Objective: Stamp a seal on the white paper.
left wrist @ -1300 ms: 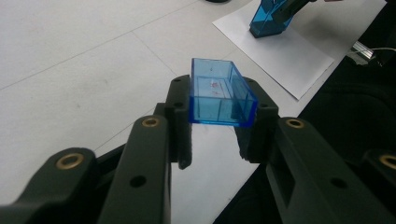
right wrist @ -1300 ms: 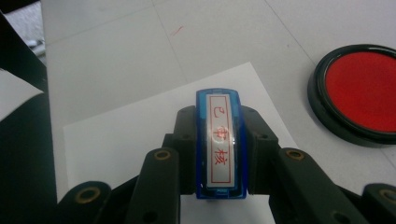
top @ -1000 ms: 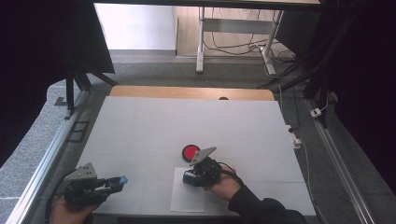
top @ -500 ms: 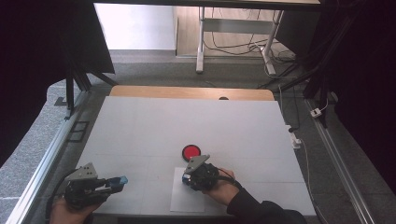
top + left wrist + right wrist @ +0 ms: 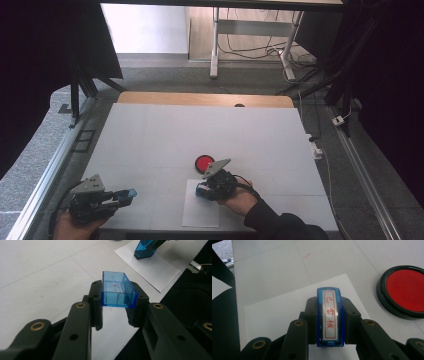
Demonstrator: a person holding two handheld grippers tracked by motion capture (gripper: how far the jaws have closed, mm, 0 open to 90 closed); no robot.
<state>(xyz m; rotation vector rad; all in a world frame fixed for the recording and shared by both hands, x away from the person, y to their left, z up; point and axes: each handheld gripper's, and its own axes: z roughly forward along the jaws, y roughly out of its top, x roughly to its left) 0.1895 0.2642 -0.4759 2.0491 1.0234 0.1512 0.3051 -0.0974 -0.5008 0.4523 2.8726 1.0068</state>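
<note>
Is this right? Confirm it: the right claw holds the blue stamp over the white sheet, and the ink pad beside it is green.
One detail is wrong: the ink pad is red, not green, as the right gripper view shows. The rest stands: the right claw is shut on the blue stamp over the white sheet.

Two hand-held grippers at the near edge of the worktop (image 5: 150, 135).
Left gripper (image 5: 131, 193), near-left corner, clamps a blue cap (image 5: 132, 192). Right gripper (image 5: 201, 190) presses a blue stamp (image 5: 200, 189) onto the white paper sheet (image 5: 200, 212) at the near edge; the red ink pad (image 5: 204, 163) lies just behind it.
</note>
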